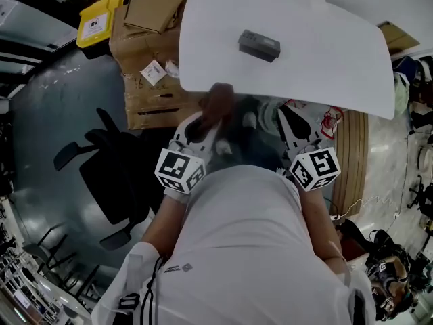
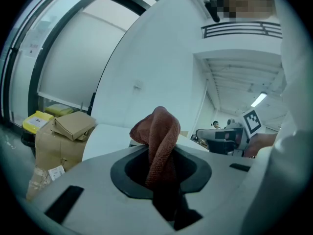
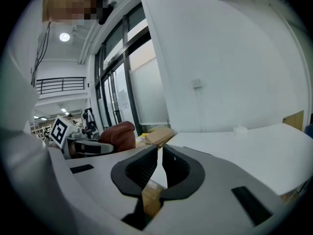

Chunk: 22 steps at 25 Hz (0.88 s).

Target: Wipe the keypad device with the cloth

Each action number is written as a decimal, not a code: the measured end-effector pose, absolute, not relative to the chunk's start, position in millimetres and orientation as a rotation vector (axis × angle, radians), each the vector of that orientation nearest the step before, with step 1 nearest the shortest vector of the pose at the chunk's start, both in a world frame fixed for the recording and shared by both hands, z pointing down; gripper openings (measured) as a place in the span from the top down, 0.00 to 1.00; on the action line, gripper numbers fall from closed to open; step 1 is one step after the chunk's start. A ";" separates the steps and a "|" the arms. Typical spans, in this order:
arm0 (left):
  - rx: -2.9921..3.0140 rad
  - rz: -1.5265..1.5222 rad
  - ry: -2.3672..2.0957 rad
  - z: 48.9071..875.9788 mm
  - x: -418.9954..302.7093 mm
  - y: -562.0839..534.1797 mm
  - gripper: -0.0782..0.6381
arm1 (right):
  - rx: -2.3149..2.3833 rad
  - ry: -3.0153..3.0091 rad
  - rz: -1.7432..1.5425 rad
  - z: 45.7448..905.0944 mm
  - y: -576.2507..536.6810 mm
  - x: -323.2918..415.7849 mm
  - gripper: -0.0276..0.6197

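Observation:
A dark grey keypad device (image 1: pixel 259 45) lies on the white table (image 1: pixel 325 59), far from both grippers. My left gripper (image 1: pixel 211 112) is below the table's near edge and is shut on a reddish-brown cloth (image 1: pixel 218 100). In the left gripper view the cloth (image 2: pixel 160 140) stands up twisted between the jaws of the left gripper (image 2: pixel 161 173). My right gripper (image 1: pixel 284 116) is beside it to the right, also short of the table. In the right gripper view the right gripper (image 3: pixel 160 155) is shut with nothing between its jaws; the cloth (image 3: pixel 119 134) shows at the left.
Stacked cardboard boxes (image 1: pixel 145 53) and a yellow bin (image 1: pixel 99 19) stand left of the table. A black office chair (image 1: pixel 108 171) is on the floor at the left. A wooden piece (image 1: pixel 353 154) leans at the right. The person's white shirt (image 1: pixel 250 249) fills the foreground.

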<state>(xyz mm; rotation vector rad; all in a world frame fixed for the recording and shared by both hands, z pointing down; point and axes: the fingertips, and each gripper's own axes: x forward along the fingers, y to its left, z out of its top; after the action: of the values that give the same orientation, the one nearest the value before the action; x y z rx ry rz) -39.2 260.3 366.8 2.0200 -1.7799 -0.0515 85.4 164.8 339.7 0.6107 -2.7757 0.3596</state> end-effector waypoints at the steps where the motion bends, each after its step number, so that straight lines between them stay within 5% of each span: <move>1: 2.014 -0.049 -1.785 366.8 -41.2 256.5 0.78 | 0.607 -2.777 0.364 340.0 159.3 83.5 0.89; 22: 1.819 0.004 -1.937 373.6 -89.4 126.1 0.77 | 0.372 -2.797 0.411 357.4 8.3 23.5 0.89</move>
<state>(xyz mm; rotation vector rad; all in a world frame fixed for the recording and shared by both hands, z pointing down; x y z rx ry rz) -89.4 126.1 373.6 1.8186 -1.9366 0.0037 23.5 8.3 357.4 0.3721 -2.7966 0.4108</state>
